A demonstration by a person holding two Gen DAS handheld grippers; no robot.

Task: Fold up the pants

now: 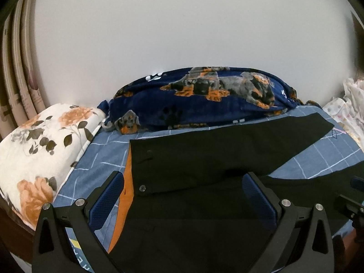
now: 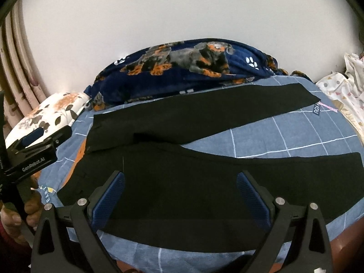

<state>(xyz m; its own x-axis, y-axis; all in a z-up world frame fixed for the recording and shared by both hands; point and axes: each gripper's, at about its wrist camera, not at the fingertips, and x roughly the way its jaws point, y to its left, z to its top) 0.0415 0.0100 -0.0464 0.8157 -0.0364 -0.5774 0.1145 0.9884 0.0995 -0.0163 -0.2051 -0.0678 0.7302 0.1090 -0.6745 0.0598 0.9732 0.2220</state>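
Pants [image 2: 182,182] flat on bed [image 2: 284,136], legs apart; both grippers' jaws spread, nothing held.

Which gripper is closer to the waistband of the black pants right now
Left. The left gripper hangs open right over the waistband end of the black pants, beside its orange lining. The right gripper sits open farther along, over the near leg.
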